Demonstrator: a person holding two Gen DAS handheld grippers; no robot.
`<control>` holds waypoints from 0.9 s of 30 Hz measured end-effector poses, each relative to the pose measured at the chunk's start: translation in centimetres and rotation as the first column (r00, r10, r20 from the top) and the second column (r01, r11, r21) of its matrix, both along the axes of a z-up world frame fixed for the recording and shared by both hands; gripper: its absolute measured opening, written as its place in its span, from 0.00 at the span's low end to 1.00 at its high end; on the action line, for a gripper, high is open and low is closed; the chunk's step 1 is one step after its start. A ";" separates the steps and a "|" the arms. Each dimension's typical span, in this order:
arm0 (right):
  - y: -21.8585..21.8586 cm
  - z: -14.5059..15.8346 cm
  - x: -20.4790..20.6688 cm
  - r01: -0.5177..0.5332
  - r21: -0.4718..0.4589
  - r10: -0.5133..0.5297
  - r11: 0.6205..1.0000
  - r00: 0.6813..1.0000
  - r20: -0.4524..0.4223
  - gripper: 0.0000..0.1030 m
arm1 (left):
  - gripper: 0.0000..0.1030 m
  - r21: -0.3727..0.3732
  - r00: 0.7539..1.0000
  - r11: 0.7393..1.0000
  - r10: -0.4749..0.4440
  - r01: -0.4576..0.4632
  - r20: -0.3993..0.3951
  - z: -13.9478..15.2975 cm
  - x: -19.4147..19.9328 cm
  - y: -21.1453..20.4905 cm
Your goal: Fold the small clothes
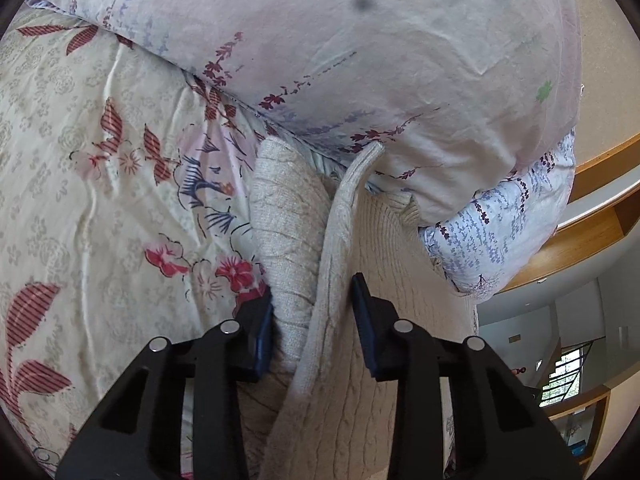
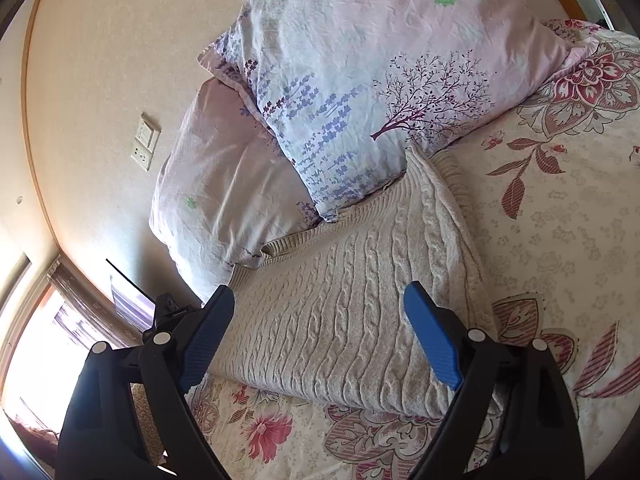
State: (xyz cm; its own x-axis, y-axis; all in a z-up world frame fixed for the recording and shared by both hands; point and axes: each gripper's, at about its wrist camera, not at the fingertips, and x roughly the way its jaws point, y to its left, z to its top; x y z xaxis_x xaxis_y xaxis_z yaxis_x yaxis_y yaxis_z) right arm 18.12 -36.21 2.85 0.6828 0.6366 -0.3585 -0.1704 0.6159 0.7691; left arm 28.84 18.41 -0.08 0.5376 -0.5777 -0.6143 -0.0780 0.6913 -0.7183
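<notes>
Sweater (image 2: pixel 352 312) lies on bedspread (image 2: pixel 560 240) w/ pillows (image 2: pixel 352 92) at 12 o'clock; left gripper (image 1: pixel 312 320) pinches its fold, right gripper (image 2: pixel 320 336) gapes open.

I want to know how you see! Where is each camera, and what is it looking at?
Left wrist view: on the left tool, looking along its fingers, which pinch a raised fold of the cream sweater on the bed.
Right wrist view: on the right tool, open above the flat sweater, facing the pillows and wall.
Both show the sweater, pillows and flowered bedspread.
</notes>
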 end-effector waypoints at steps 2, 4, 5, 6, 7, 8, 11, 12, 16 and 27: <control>-0.1 0.0 0.0 0.002 0.005 -0.002 1.000 1.000 0.000 0.86 | 0.26 0.006 1.000 1.000 0.001 -0.001 -0.006 0.1 0.0 -0.5; -0.1 -0.1 0.0 0.005 0.009 -0.005 1.000 1.000 0.001 0.86 | 0.23 0.000 1.000 1.000 0.019 -0.019 -0.001 0.4 -0.1 -0.9; -0.2 -0.1 0.0 0.008 0.010 -0.008 1.000 1.000 0.001 0.86 | 0.22 -0.010 1.000 1.000 0.025 -0.025 0.008 0.8 -0.2 -1.1; -0.2 0.0 -0.1 0.011 0.011 -0.011 1.000 1.000 0.002 0.86 | 0.21 -0.036 0.999 0.999 0.032 -0.031 0.020 1.1 -0.3 -1.3; -0.2 0.0 -0.1 0.015 0.010 -0.015 1.000 1.000 0.004 0.86 | 0.20 -0.068 0.999 0.997 0.037 -0.035 0.029 1.5 -0.4 -1.4; -0.3 0.0 -0.2 0.021 0.009 -0.021 1.000 1.000 0.006 0.86 | 0.19 -0.094 0.998 0.995 0.040 -0.036 0.040 2.1 -0.6 -1.8; -0.4 0.1 -0.3 0.032 0.004 -0.033 0.999 0.999 0.012 0.86 | 0.19 -0.121 0.996 0.992 0.037 -0.026 0.087 4.3 -0.9 -3.6; -0.4 0.2 -0.3 0.036 0.003 -0.036 0.999 0.999 0.014 0.86 | 0.18 -0.137 0.995 0.990 0.034 -0.020 0.098 5.0 -0.9 -4.4; -0.6 0.2 -0.7 0.058 -0.002 -0.058 0.998 0.998 0.018 0.86 | 0.17 -0.232 0.992 0.973 0.035 -0.006 0.120 7.3 -0.6 -8.3; -4.3 0.2 -2.9 0.242 0.089 -0.246 0.966 0.968 0.044 0.86 | 0.16 -0.298 0.985 0.943 -0.115 0.149 0.127 9.2 1.5 -26.1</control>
